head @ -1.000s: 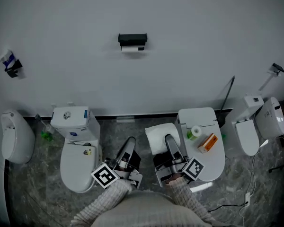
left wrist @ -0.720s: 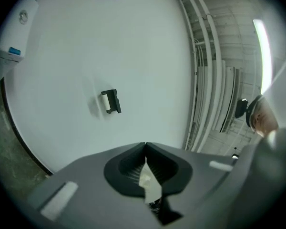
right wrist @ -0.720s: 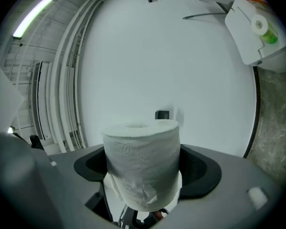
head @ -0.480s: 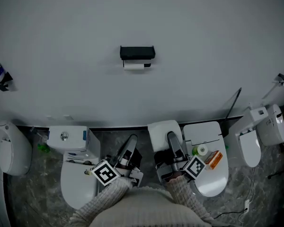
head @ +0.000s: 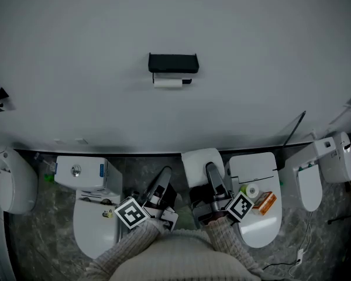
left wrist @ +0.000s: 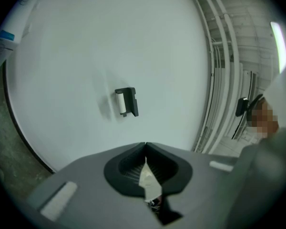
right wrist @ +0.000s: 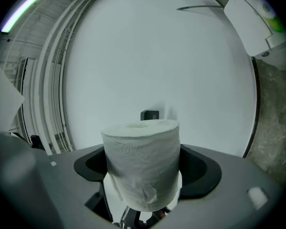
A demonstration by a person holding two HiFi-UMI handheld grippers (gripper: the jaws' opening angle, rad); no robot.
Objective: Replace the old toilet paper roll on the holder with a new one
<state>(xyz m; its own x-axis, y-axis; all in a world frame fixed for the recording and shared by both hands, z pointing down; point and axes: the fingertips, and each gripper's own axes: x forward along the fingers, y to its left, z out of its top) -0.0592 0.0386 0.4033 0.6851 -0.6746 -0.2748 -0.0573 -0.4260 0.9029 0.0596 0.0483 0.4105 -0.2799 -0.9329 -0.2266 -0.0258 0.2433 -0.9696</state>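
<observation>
The right gripper (head: 212, 174) is holding the new roll (right wrist: 142, 168) between its jaws, the left gripper (left wrist: 145, 146) is keeping its jaws together, empty, and the old roll (head: 167, 82) is sitting unremoved on the wall holder (head: 173, 63).

Pale ribbed knit sleeves (head: 127, 246); grey left tongs (head: 164, 171), right tongs (head: 210, 171); black-and-white marker cubes (head: 131, 213).

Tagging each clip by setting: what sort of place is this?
Probably a bathroom-fixture showroom or test room, not a home: several toilets stand side by side along a white wall bearing a black paper holder.
</observation>
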